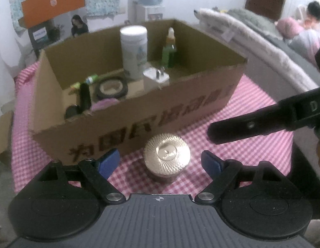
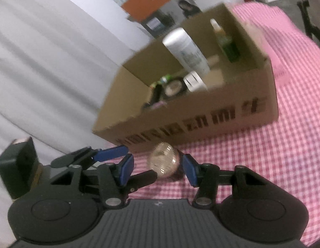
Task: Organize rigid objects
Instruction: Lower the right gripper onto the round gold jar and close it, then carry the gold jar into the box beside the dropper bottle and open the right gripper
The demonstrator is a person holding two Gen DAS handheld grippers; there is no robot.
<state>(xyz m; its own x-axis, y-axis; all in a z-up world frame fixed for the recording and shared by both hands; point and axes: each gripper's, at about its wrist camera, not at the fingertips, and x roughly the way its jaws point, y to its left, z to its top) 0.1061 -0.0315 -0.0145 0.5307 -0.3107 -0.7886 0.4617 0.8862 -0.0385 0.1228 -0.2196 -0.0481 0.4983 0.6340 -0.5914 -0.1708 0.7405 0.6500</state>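
Observation:
A small jar with a ribbed gold lid (image 1: 167, 154) stands on the pink checked cloth, just in front of a cardboard box (image 1: 180, 111). My left gripper (image 1: 160, 163) is open, its blue fingertips either side of the jar and apart from it. In the right wrist view my right gripper (image 2: 157, 168) is open too, with the jar (image 2: 163, 162) between its blue pads. The box (image 2: 201, 115) holds a white canister (image 1: 134, 49), a green dropper bottle (image 1: 170, 49), a white plug (image 1: 156, 78), a tape roll (image 1: 112, 87) and other small items.
The right gripper's black finger (image 1: 252, 126) reaches in from the right in the left wrist view. The left gripper's fingers (image 2: 110, 155) sit at the left in the right wrist view. A bed with blankets (image 1: 252, 33) lies right of the table.

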